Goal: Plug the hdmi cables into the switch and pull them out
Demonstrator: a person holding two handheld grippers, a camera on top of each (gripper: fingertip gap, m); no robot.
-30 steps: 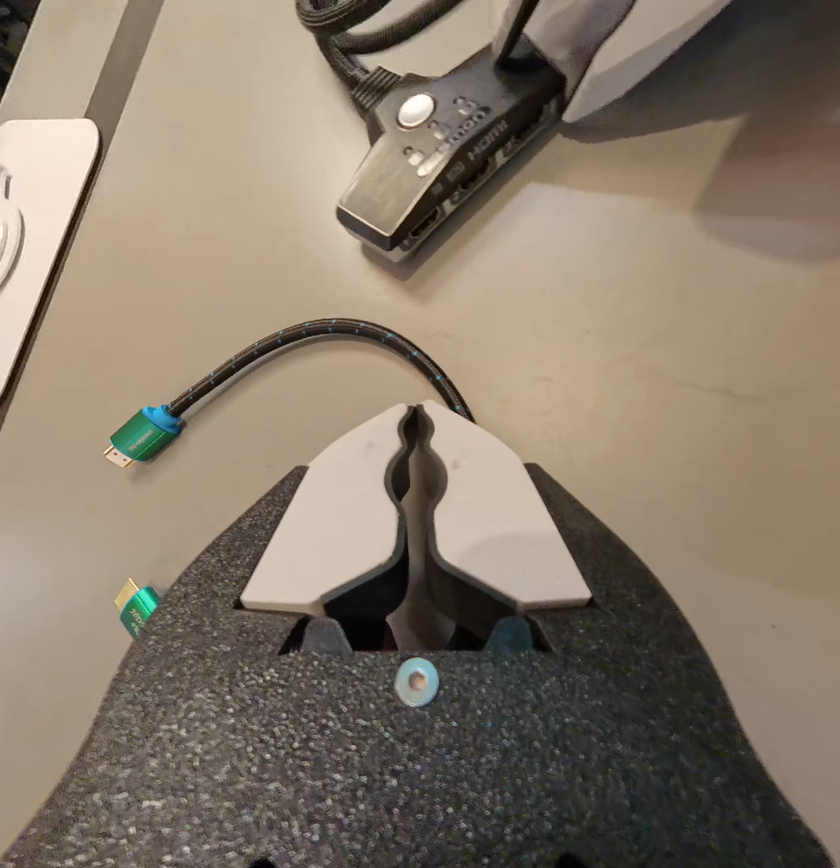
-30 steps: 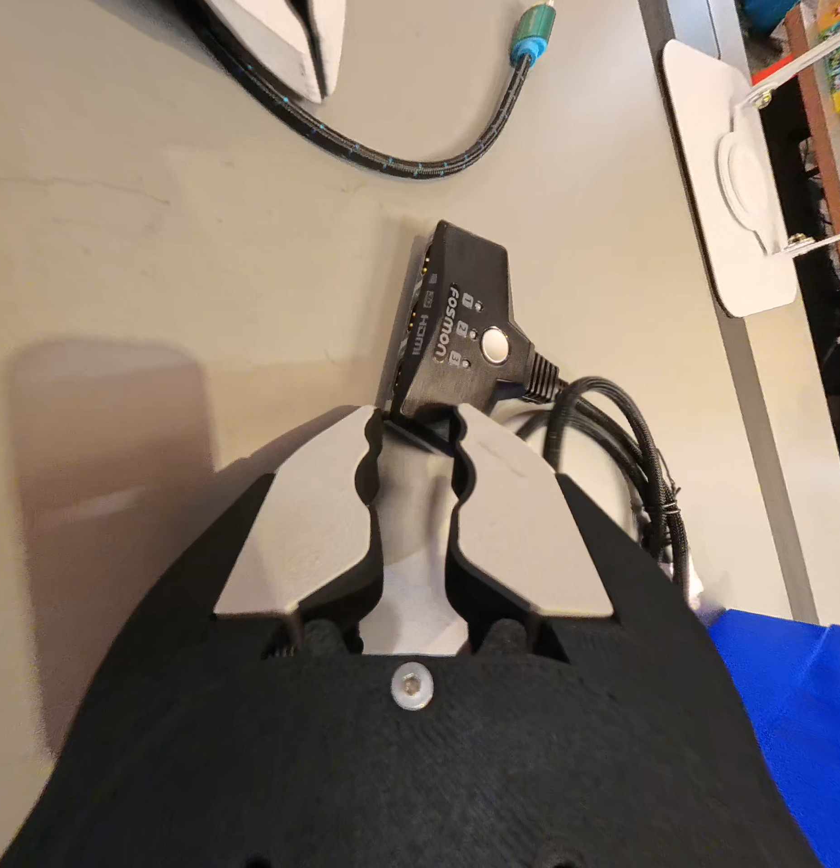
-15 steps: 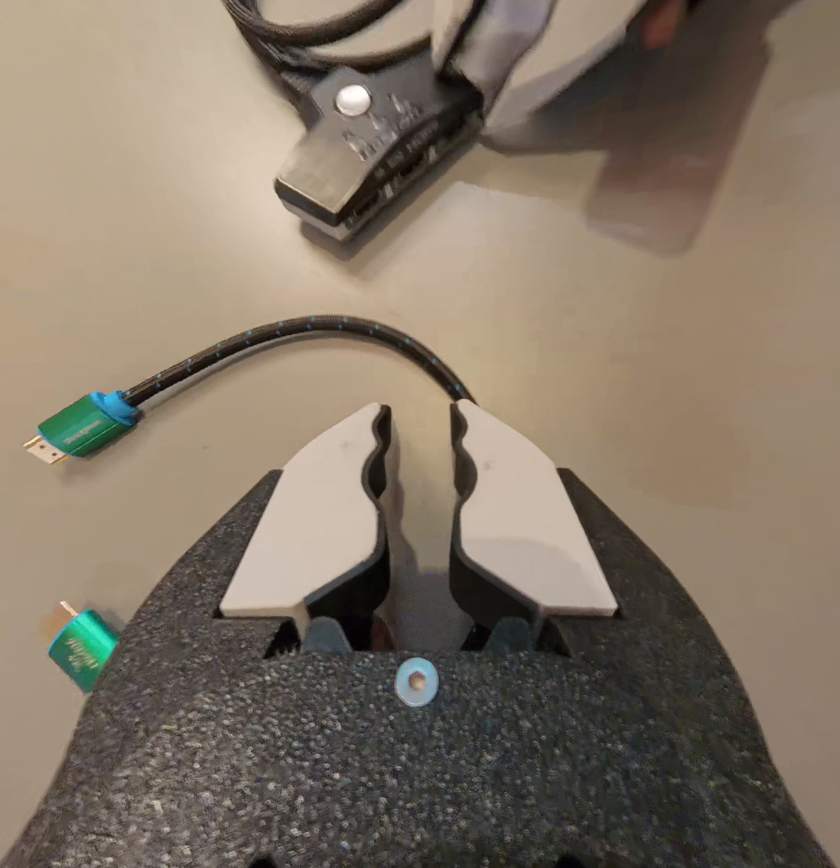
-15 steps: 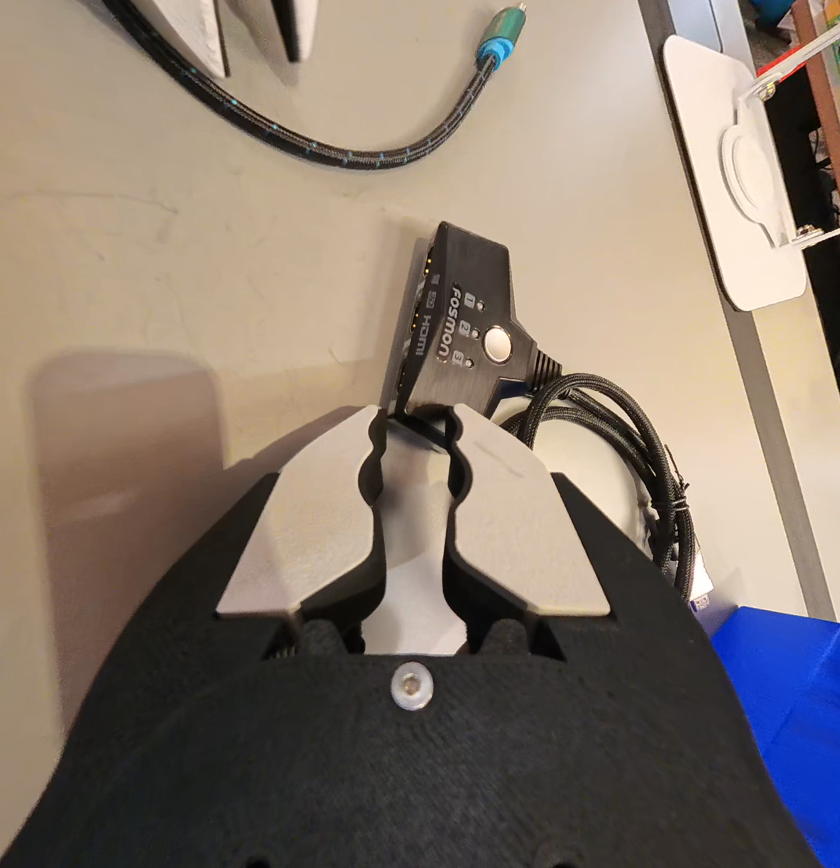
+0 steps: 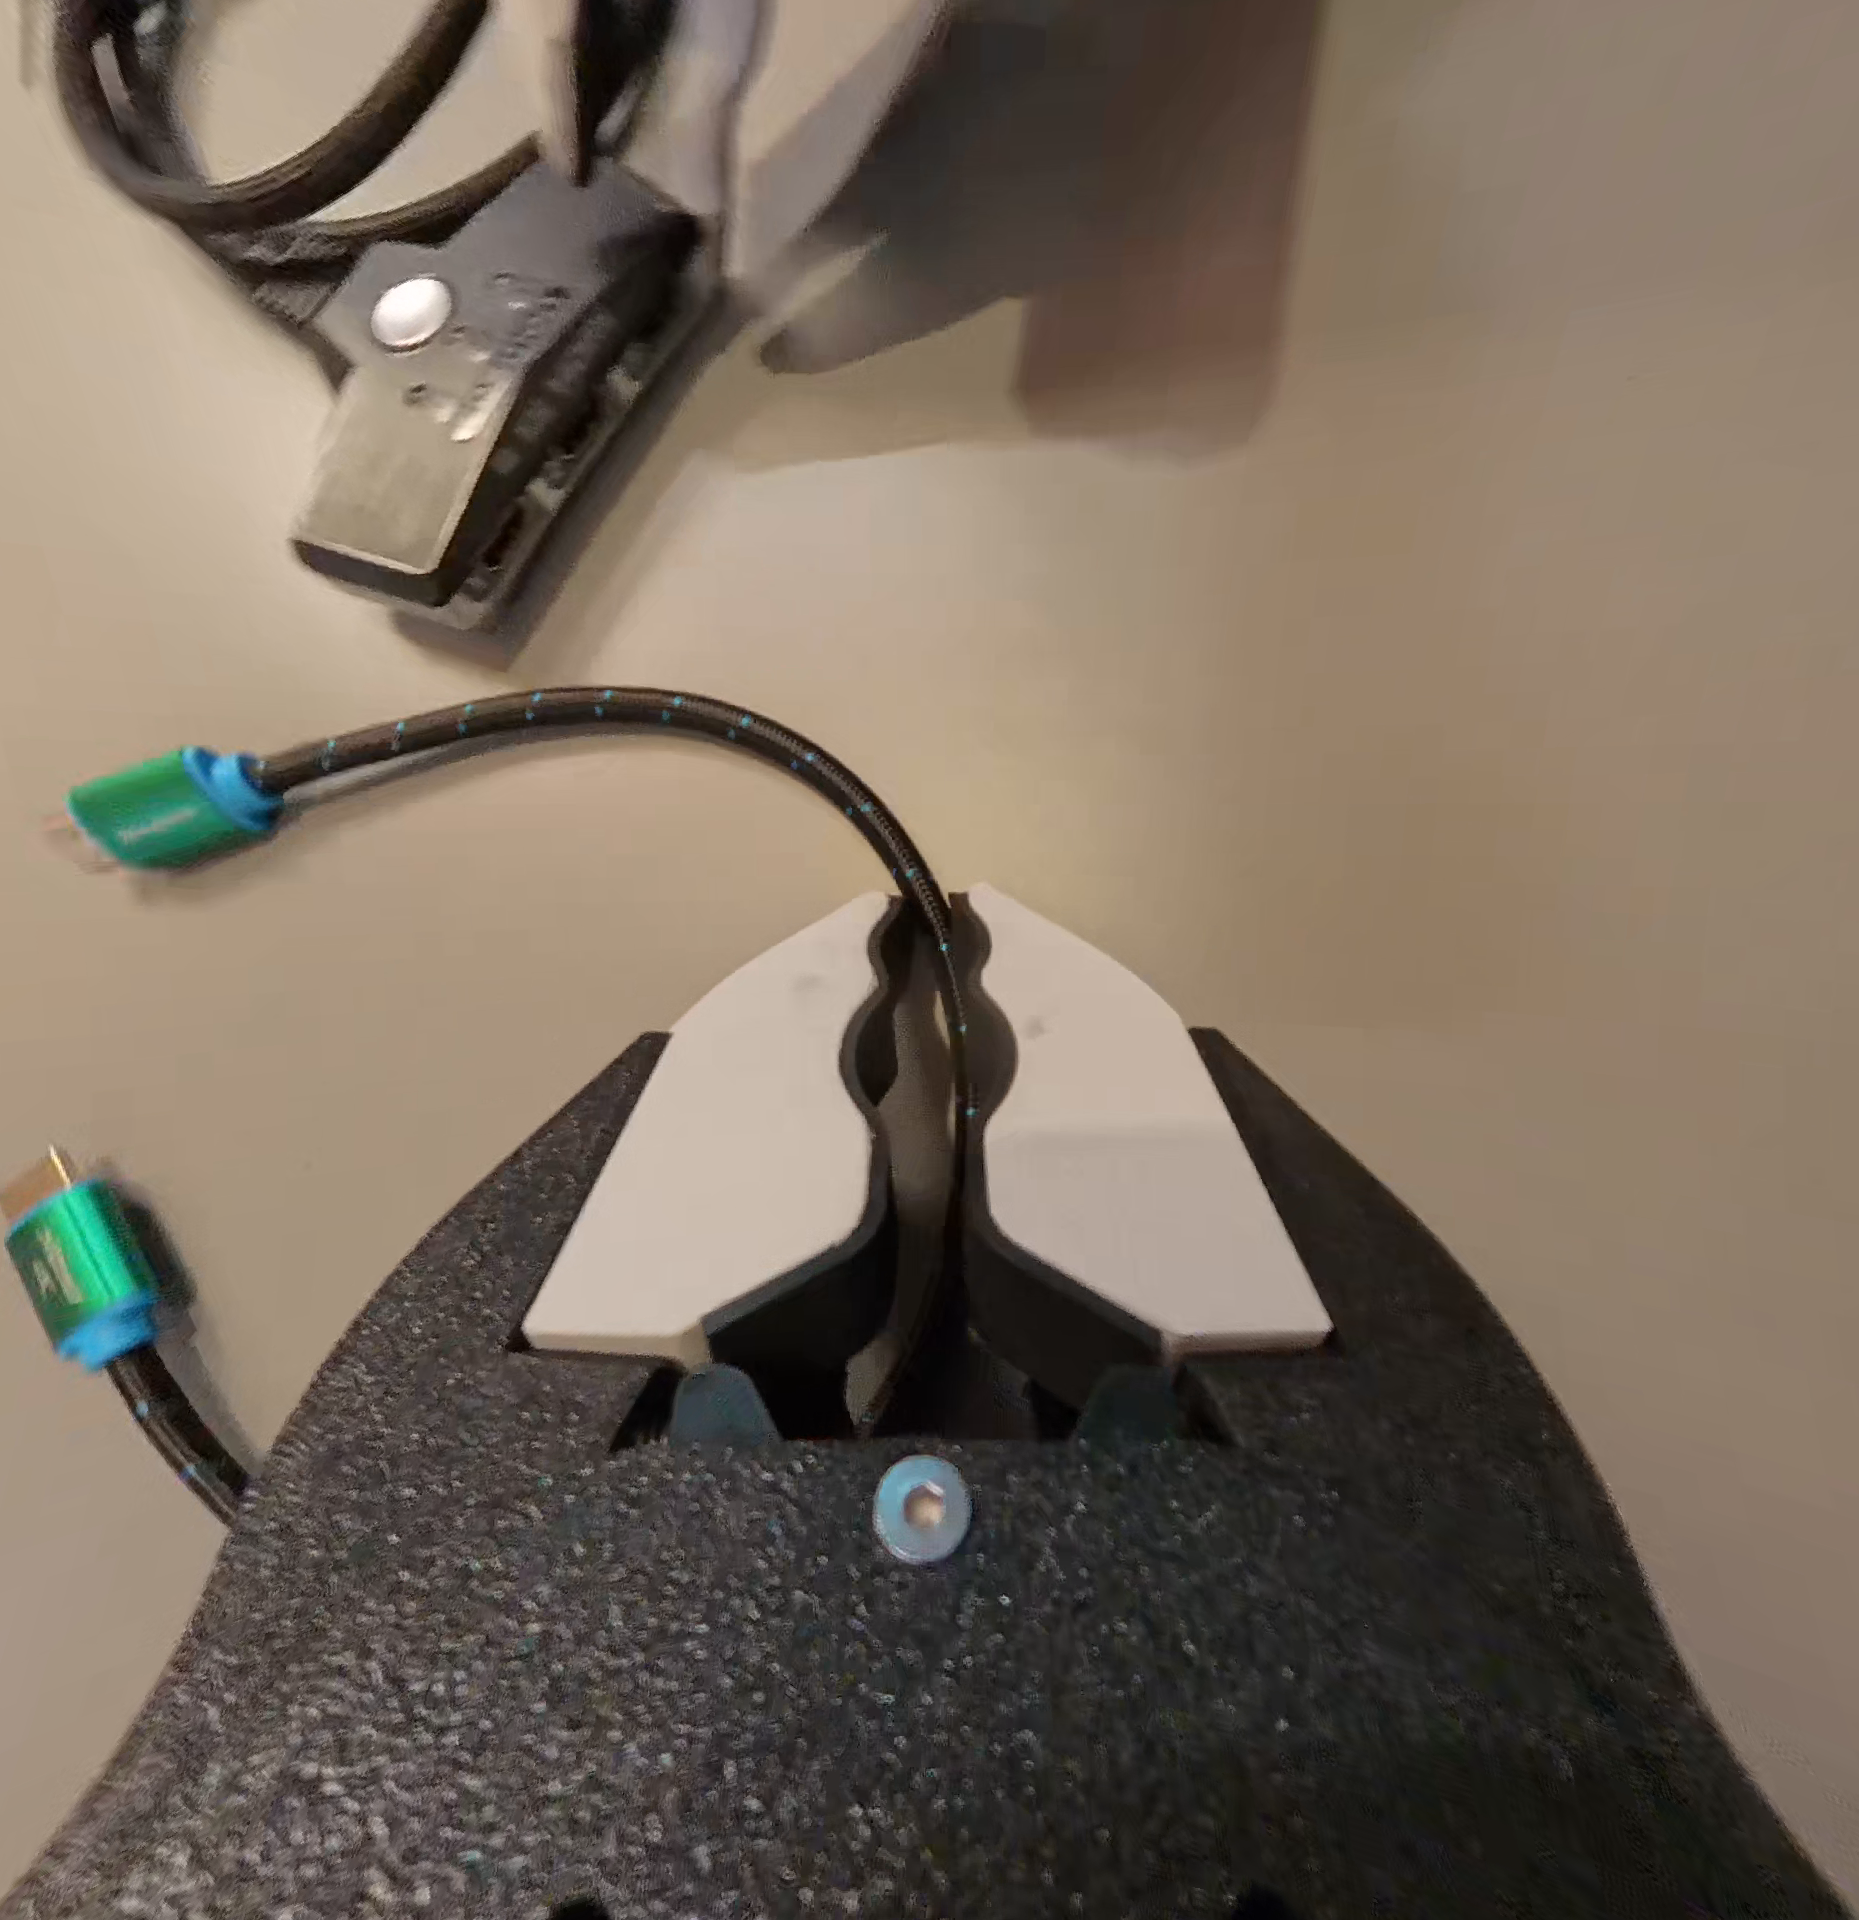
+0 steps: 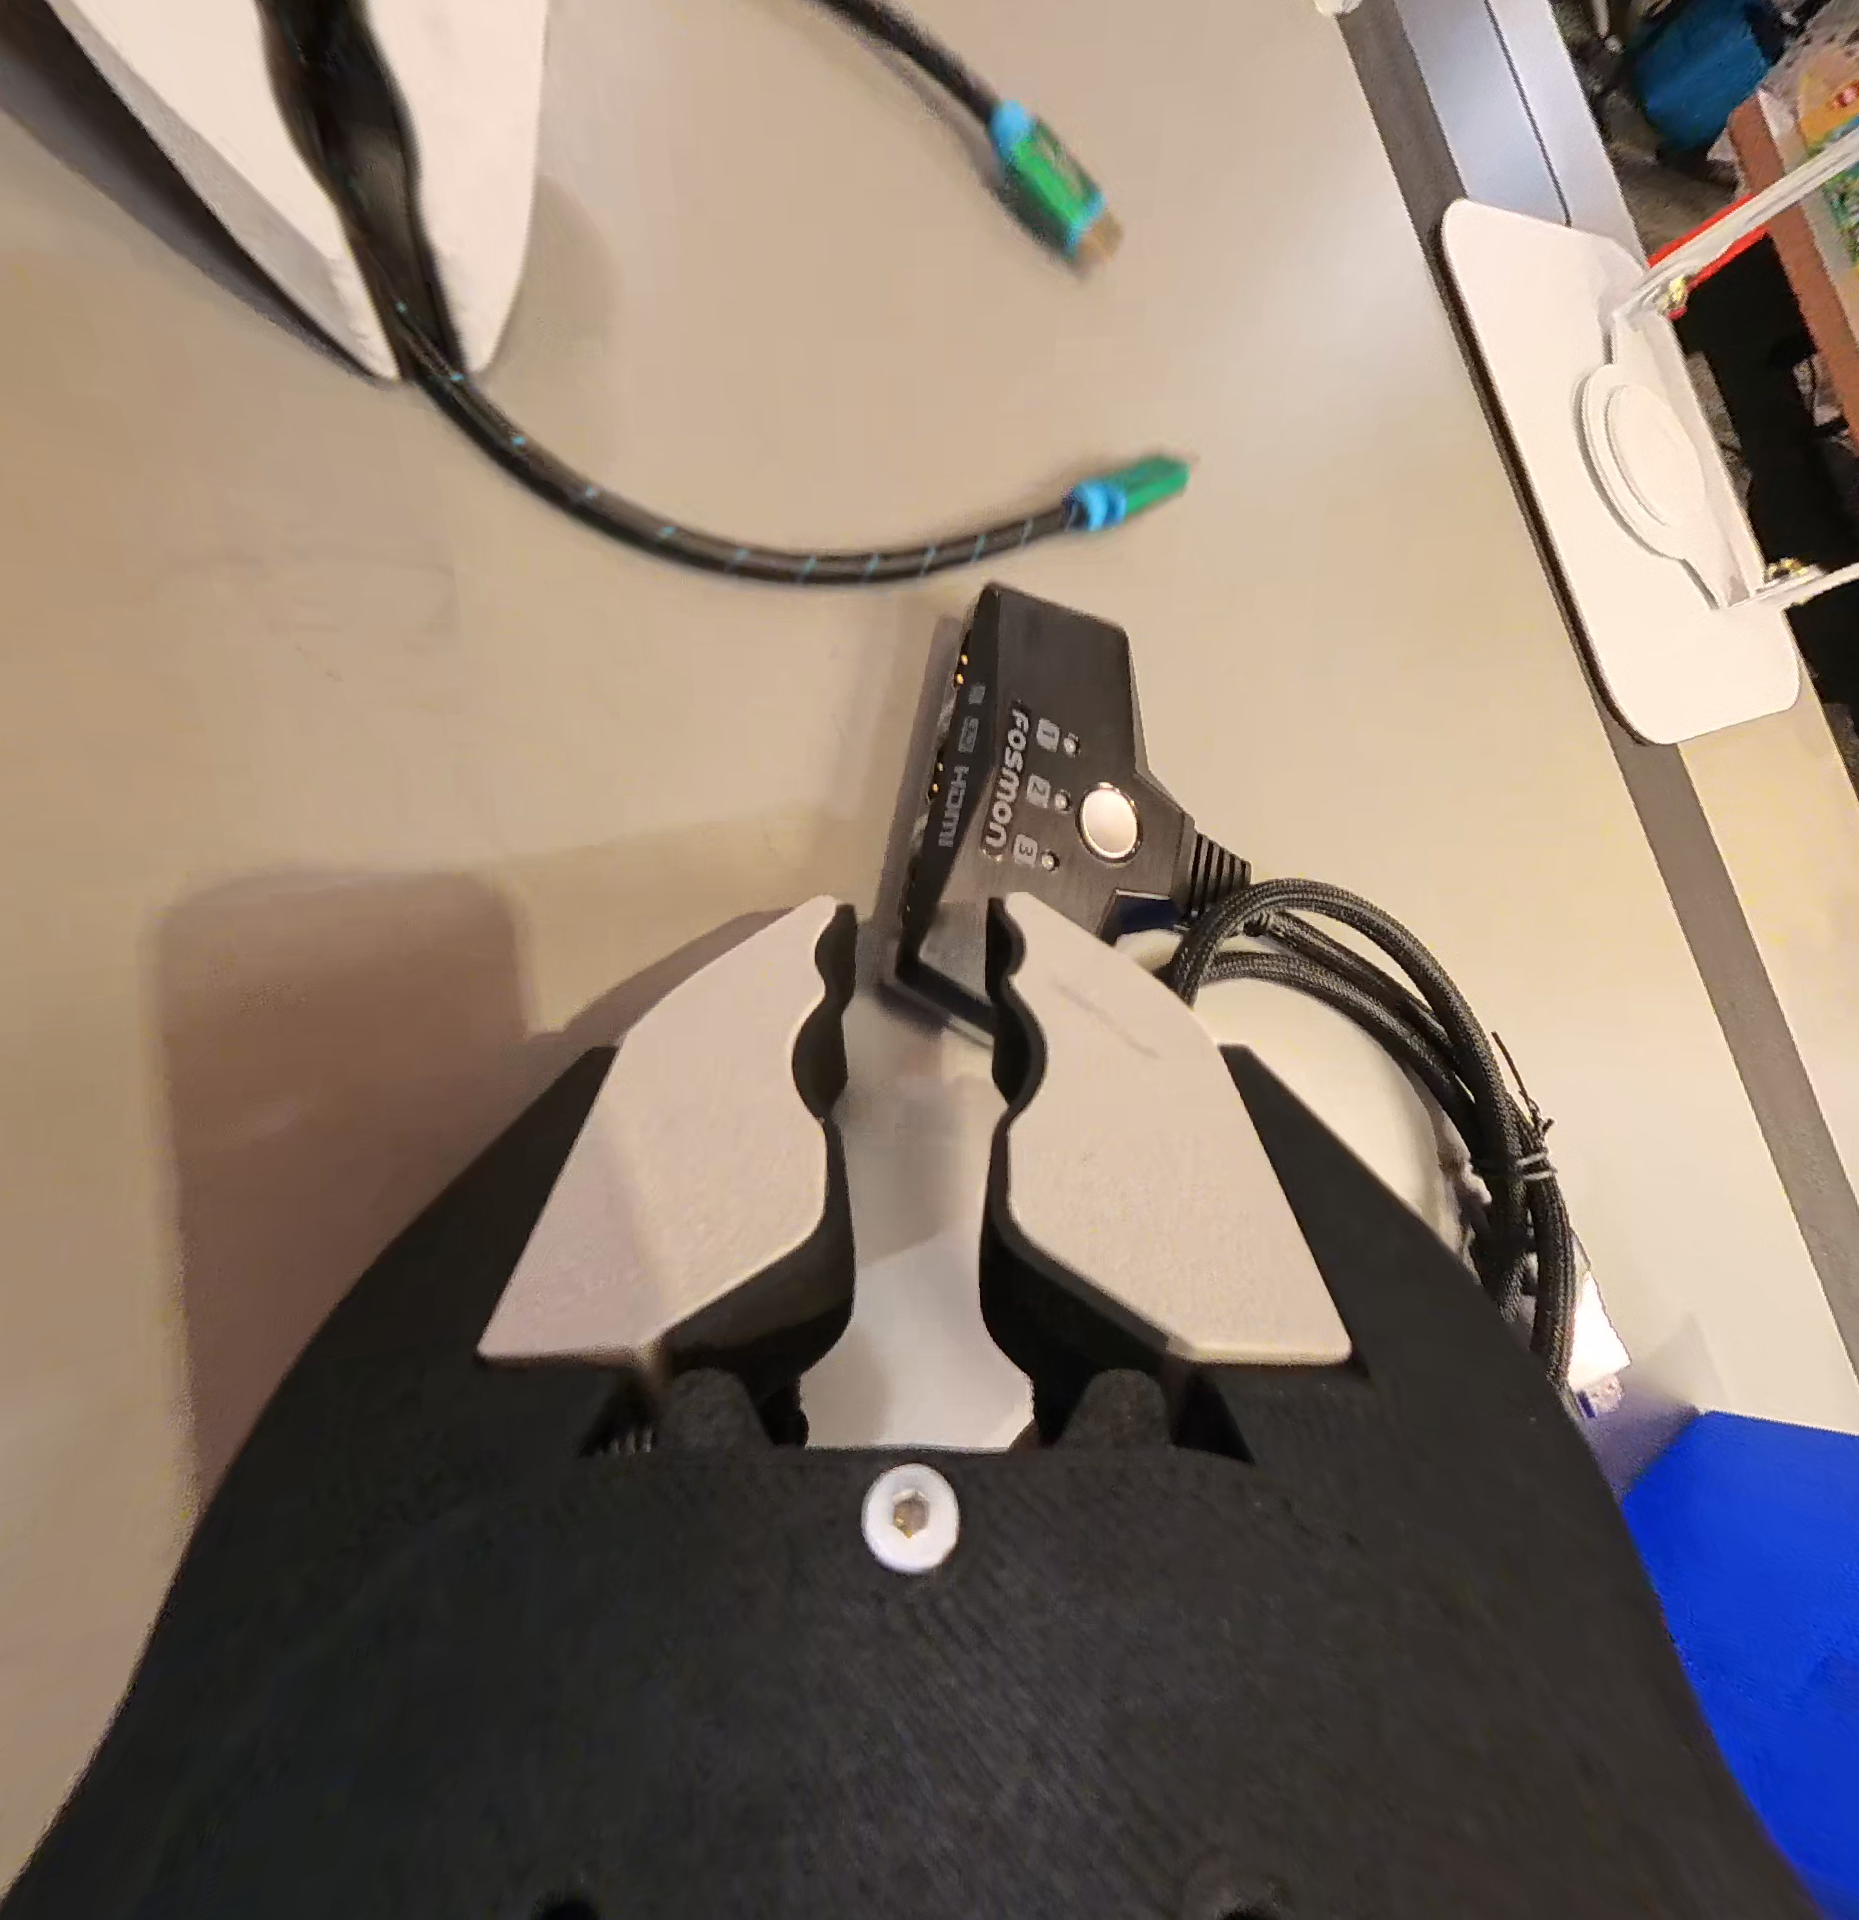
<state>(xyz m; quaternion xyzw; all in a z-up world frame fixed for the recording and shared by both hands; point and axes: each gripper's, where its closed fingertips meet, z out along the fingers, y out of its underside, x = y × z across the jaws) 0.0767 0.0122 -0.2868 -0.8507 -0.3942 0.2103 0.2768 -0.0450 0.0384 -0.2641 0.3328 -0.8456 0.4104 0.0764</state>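
My left gripper (image 5: 930, 899) is shut on a black braided HDMI cable (image 5: 613, 712), which runs back between its fingers. The cable curves left to a green plug (image 5: 166, 821) lying on the table. A second green plug (image 5: 83, 1273) lies at the near left. The black HDMI switch (image 5: 457, 416) sits beyond, tilted, ports facing right. My right gripper (image 6: 920, 920) is shut on the near corner of the switch (image 6: 1050, 769). In the right wrist view the left gripper (image 6: 426, 208) holds the cable (image 6: 800, 561) at top left, with both plugs (image 6: 1133, 488) (image 6: 1050, 197) free.
The switch's own black cable (image 6: 1372, 997) is coiled to the right of it. A white pad with a clear stand (image 6: 1611, 468) lies by the table's right edge. A blue object (image 6: 1756, 1610) is at the near right. One gripper's finger ends stand about 12 cm off the other's.
My left gripper opened half a second ago, moved over the braided cable and has shut on it. The right gripper has kept its hold on the switch.
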